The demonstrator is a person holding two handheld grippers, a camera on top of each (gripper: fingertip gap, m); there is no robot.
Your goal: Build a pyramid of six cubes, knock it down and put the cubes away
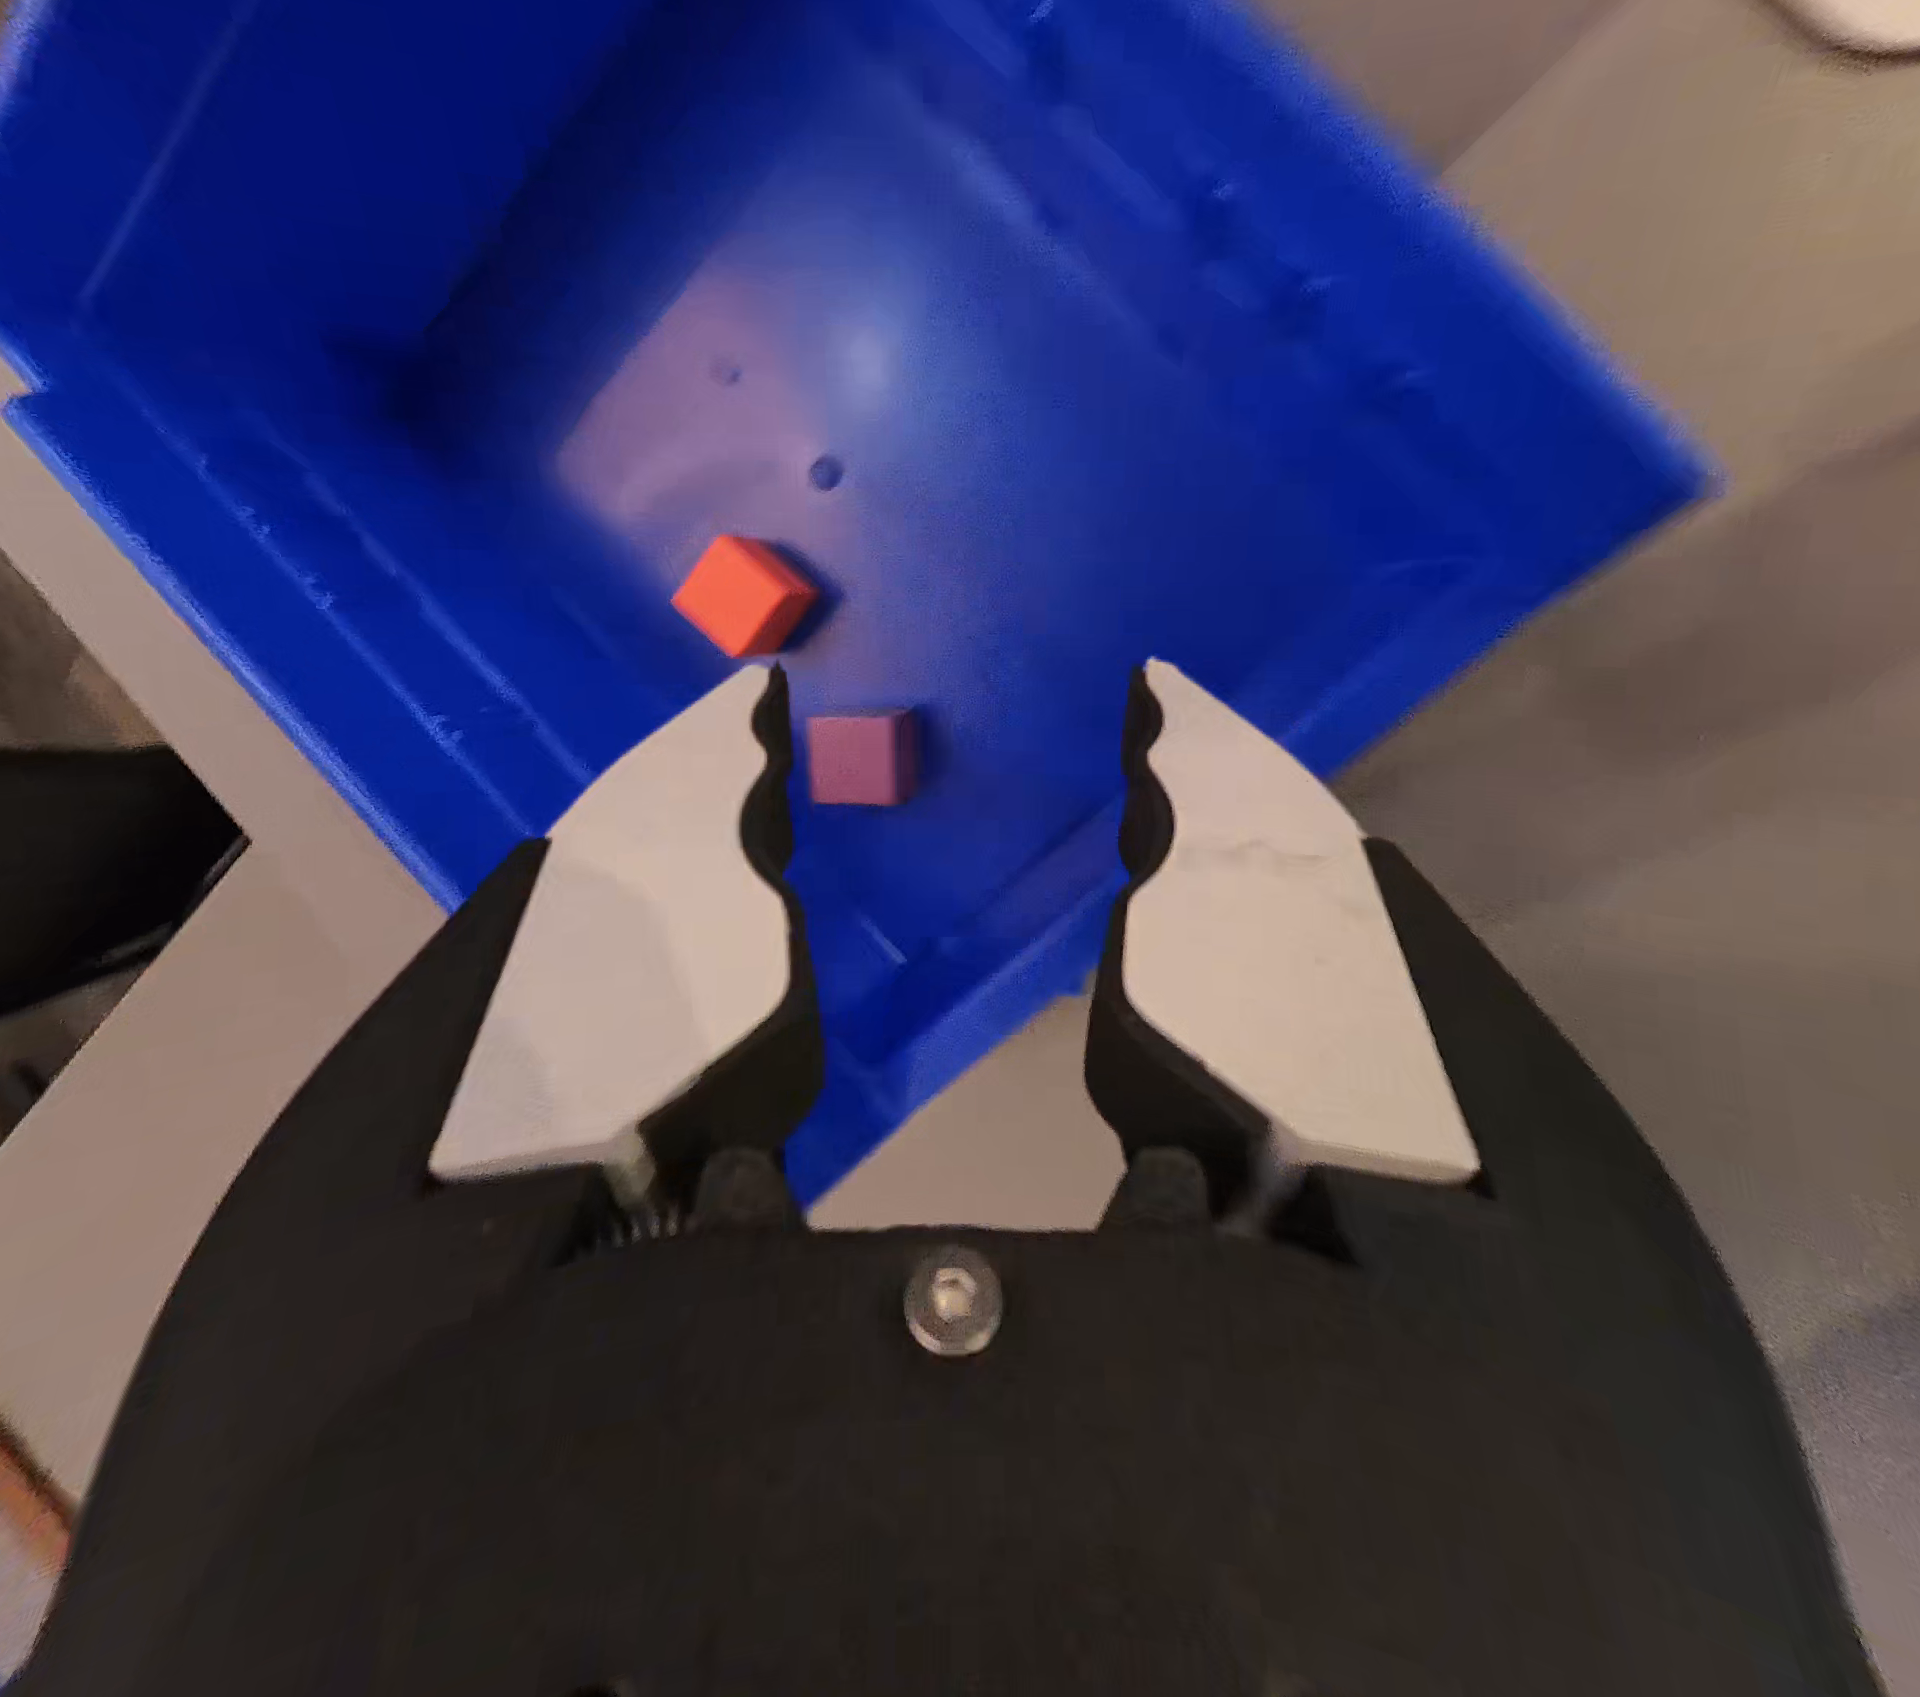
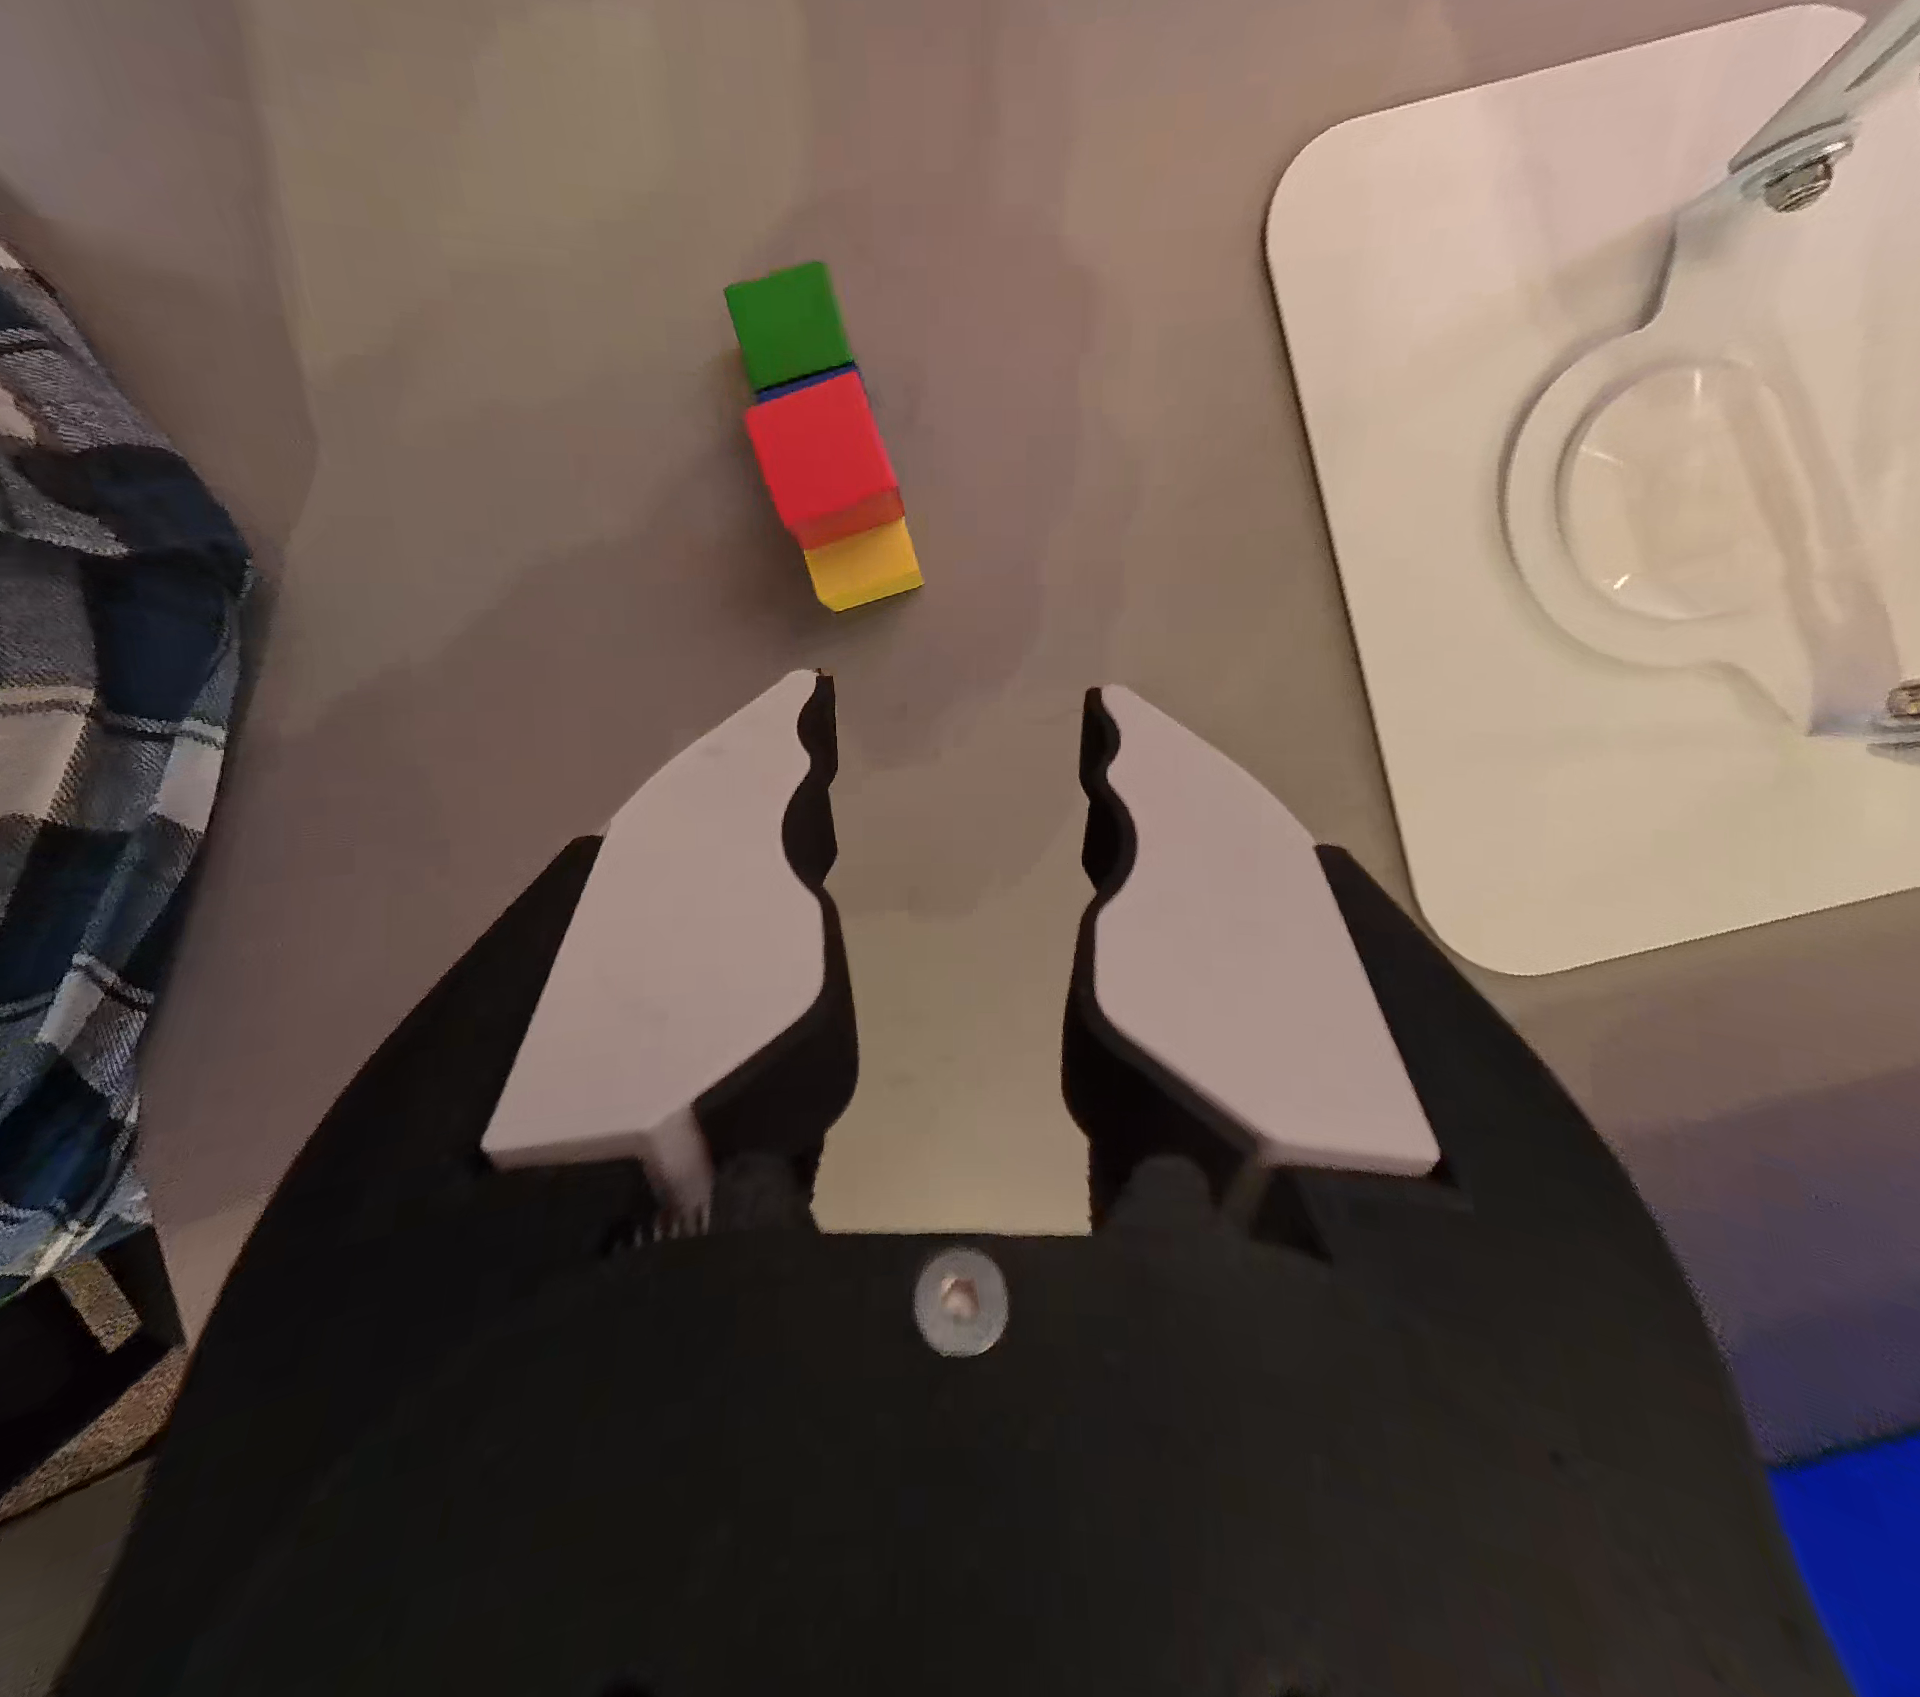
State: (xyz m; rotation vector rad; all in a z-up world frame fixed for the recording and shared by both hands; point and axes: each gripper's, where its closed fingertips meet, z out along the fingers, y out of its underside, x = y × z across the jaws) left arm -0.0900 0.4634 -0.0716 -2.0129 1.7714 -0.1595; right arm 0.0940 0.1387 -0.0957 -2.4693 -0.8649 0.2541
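In the left wrist view an orange cube (image 1: 743,596) and a purple cube (image 1: 860,760) lie on the floor of a blue bin (image 1: 1351,317). My left gripper (image 1: 958,676) hovers over the bin, open and empty. The purple cube shows between its fingers but lies below on the bin floor, and the pads do not press on it. In the right wrist view a green cube (image 2: 787,325), a red cube (image 2: 819,452) and a yellow cube (image 2: 864,569) stand in a close row on the grey table, with a sliver of a blue cube (image 2: 821,382) under the red one. My right gripper (image 2: 956,689) is open and empty, just short of the yellow cube.
A white base plate (image 2: 1455,504) with a clear plastic stand (image 2: 1704,442) lies at the right. A plaid cloth (image 2: 94,712) lies at the left edge. A corner of the blue bin (image 2: 1860,1564) shows at the lower right of the right wrist view. Left tips to right tips: about 40 cm.
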